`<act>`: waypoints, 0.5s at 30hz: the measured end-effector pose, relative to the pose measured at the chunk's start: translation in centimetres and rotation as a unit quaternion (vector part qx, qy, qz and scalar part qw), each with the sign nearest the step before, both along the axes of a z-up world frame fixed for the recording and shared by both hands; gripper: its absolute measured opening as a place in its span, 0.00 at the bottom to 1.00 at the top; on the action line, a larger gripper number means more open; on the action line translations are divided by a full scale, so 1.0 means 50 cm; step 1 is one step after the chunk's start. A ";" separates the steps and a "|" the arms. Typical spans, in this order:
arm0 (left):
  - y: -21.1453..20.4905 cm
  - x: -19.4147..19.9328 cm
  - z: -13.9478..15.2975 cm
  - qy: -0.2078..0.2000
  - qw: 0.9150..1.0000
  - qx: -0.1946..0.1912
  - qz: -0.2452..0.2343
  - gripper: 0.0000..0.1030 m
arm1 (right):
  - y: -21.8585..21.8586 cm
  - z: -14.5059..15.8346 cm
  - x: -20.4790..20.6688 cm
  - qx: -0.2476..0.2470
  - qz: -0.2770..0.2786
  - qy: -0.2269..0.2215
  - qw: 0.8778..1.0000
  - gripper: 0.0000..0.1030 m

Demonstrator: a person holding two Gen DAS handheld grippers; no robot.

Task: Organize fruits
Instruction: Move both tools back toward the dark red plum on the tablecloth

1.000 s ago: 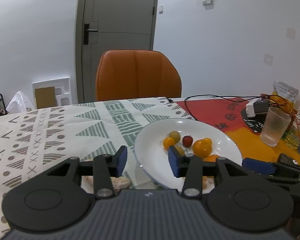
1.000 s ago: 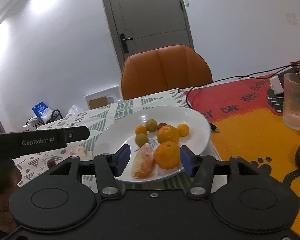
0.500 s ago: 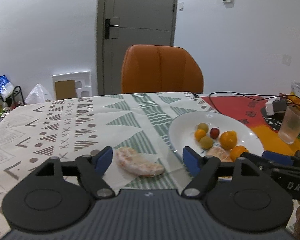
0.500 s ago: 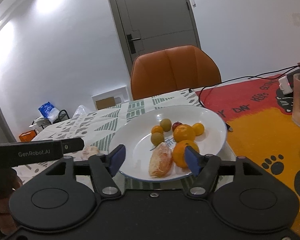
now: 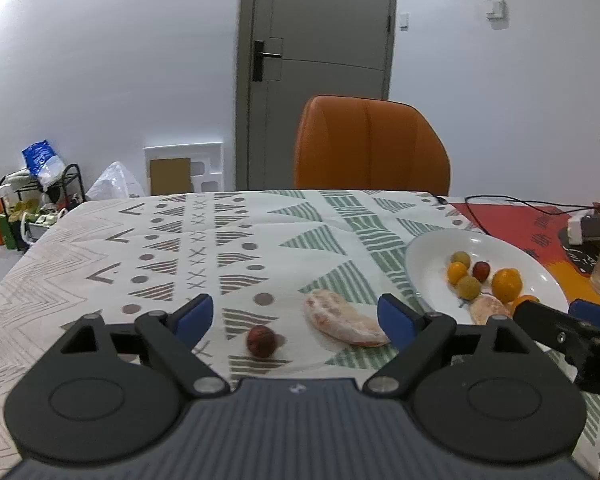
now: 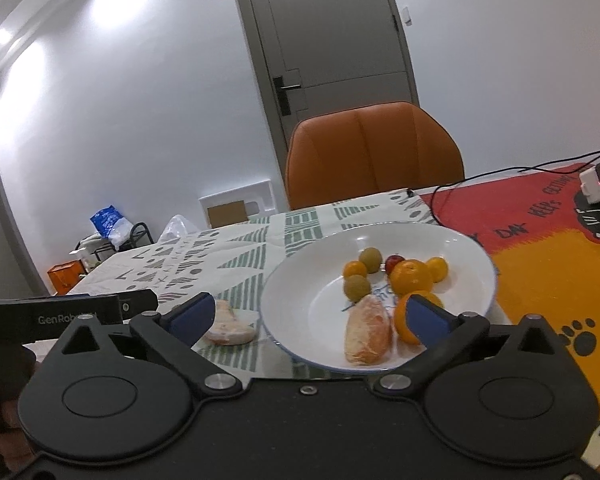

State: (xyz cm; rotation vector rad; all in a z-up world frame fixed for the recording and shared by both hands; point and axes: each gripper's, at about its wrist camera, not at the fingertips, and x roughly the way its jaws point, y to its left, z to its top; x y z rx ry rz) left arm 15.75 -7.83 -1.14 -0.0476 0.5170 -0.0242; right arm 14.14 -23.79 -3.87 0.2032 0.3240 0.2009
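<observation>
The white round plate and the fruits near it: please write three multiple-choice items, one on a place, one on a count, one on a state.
1. Where does the small dark red round fruit lie?
A. on the patterned tablecloth
B. on the white round plate
C. on the chair

2. How many peeled orange segments lie off the plate?
A. none
B. one
C. three

3. How do the left hand-held gripper jaws stand?
A. clamped on a fruit
B. shut, empty
C. apart, gripping nothing

Key: 1 A, it rests on the cloth. 2 B, one peeled orange segment lies beside the plate. 3 C, the jaws are opening, pads touching nothing.
</observation>
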 end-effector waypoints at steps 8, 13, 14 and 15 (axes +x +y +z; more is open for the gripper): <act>0.037 -0.006 -0.001 -0.002 1.000 -0.004 0.020 0.87 | 0.026 -0.001 0.005 -0.003 0.015 0.004 1.000 1.00; 0.056 -0.008 -0.004 -0.005 0.999 -0.009 0.038 0.87 | 0.043 -0.001 0.004 -0.008 0.026 0.003 1.000 1.00; 0.059 -0.009 -0.004 -0.004 0.999 -0.009 0.040 0.87 | 0.045 -0.003 0.005 -0.007 0.028 0.004 1.000 1.00; 0.063 -0.008 -0.004 -0.004 0.999 -0.008 0.041 0.87 | 0.049 -0.003 0.006 -0.008 0.031 0.005 0.999 1.00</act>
